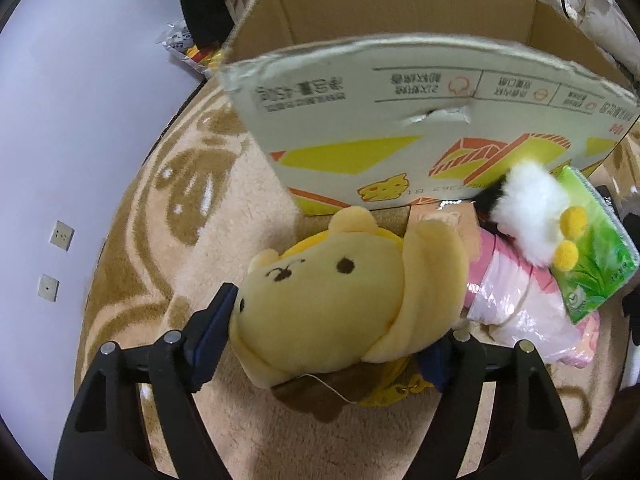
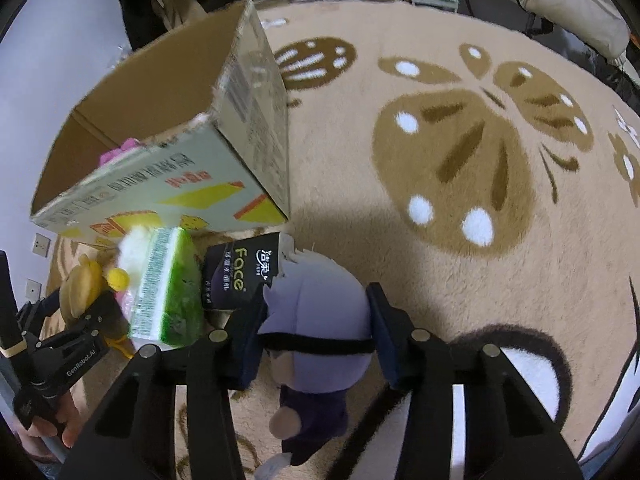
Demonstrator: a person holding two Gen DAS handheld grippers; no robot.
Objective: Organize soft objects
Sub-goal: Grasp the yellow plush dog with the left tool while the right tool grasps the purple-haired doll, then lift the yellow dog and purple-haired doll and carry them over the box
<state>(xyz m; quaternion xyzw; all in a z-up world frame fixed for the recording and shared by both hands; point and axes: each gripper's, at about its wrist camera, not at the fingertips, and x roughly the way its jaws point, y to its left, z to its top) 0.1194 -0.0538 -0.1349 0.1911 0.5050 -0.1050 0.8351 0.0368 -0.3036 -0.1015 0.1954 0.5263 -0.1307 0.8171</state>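
Right hand-held gripper (image 2: 316, 344) tilted steeply down, clamped on purple doll (image 2: 316, 320); left one (image 1: 324, 340) likewise angled, pinching yellow bear (image 1: 320, 300).

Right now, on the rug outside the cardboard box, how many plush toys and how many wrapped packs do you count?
Plush toys: 3 (yellow bear, white fluffy toy, purple-haired doll)
Wrapped packs: 3 (green pack, black pack, pink pack)
Total: 6

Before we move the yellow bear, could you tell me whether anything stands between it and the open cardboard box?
Only the cardboard box's own near wall, which rises directly behind the yellow bear plush in the left gripper. The plush must be lifted over that wall. The pink packet and green tissue pack lie to its right, off the path.
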